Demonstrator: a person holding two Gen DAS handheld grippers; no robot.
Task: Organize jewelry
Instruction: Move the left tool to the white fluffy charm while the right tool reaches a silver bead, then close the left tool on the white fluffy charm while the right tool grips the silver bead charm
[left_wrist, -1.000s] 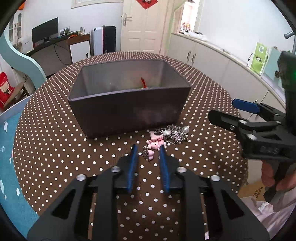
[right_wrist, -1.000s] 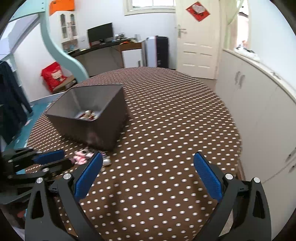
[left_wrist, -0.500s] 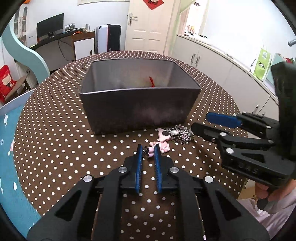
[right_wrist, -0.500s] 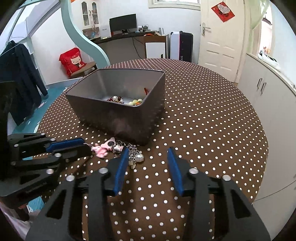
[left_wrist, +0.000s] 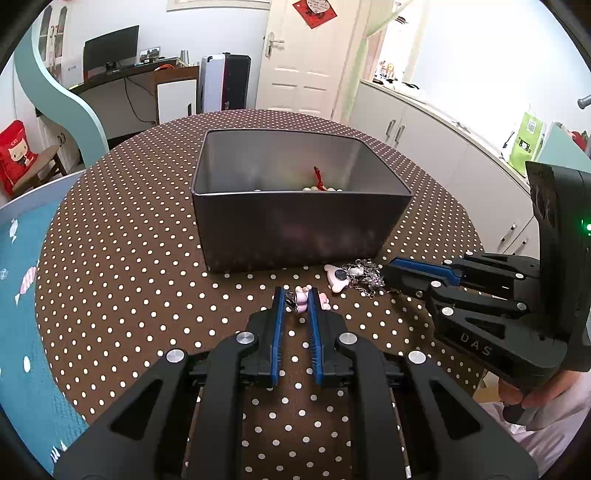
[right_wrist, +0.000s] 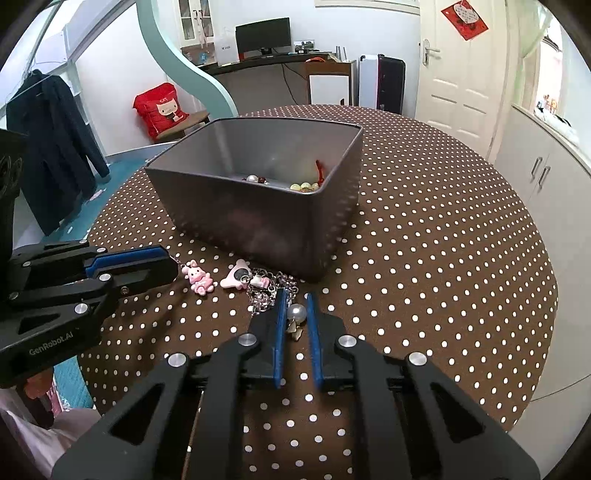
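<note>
**Both claws narrowed on jewelry in front of the tin**

Left claw (left_wrist: 295, 295) low over the table, fingers pointing toward the tin, jaws nearly together around a small pink charm (left_wrist: 302, 297) with a metal ring; pads sit either side of it, firm contact can't be told. Right claw (right_wrist: 294, 300) comes in from the right at table height, jaws narrowed around a pearl bead (right_wrist: 297, 312); whether it's actually pinched can't be told.

Jewelry pile lies on the dotted tablecloth (right_wrist: 424, 258), just in front of the tin's near wall: pink bunny charm (right_wrist: 200, 277), pink heart-shaped charm (right_wrist: 236, 276), tangled silver chain (right_wrist: 271, 286). The chain runs to the right claw's tips.

Grey tin box (left_wrist: 303, 225) stands upright, open top, mid-table. Inside: pearl and yellow-green beads (right_wrist: 303, 186), red cord (right_wrist: 320, 171).
</note>
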